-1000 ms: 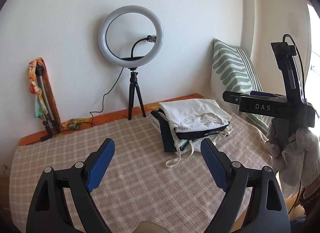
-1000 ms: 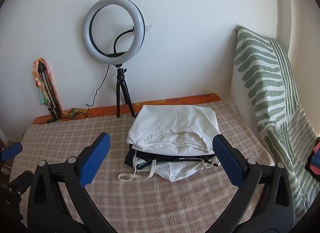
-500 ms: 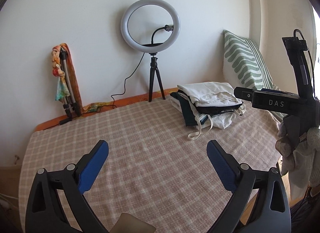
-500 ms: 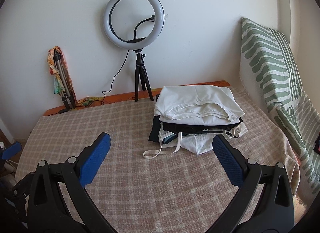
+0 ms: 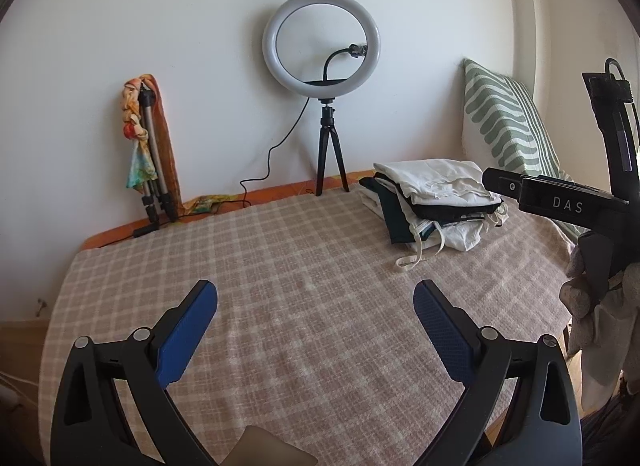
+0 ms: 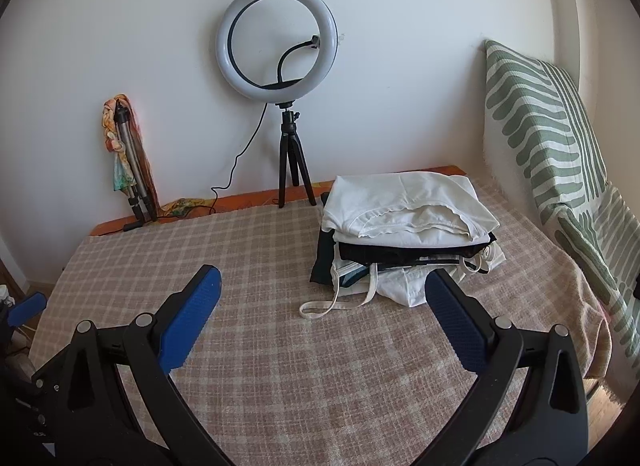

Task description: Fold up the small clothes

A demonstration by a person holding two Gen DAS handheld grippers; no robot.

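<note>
A stack of folded clothes (image 6: 408, 234), white on top with dark pieces beneath and a white drawstring trailing forward, lies on the checked cloth (image 6: 320, 366) at the back right; it also shows in the left wrist view (image 5: 436, 197). My left gripper (image 5: 316, 318) is open and empty over the middle of the cloth, well short of the stack. My right gripper (image 6: 324, 306) is open and empty, just in front of the stack. In the left wrist view the right gripper's body (image 5: 568, 205) shows at the right edge, held by a gloved hand.
A ring light on a black tripod (image 6: 290, 161) stands at the back wall, left of the stack. A folded tripod with a colourful cloth (image 6: 128, 169) leans at the back left. A green-striped cushion (image 6: 560, 169) leans along the right side.
Both grippers have pulled back and away from the stack, which now sits farther off. Both stay open and empty. The clothes have not moved.
</note>
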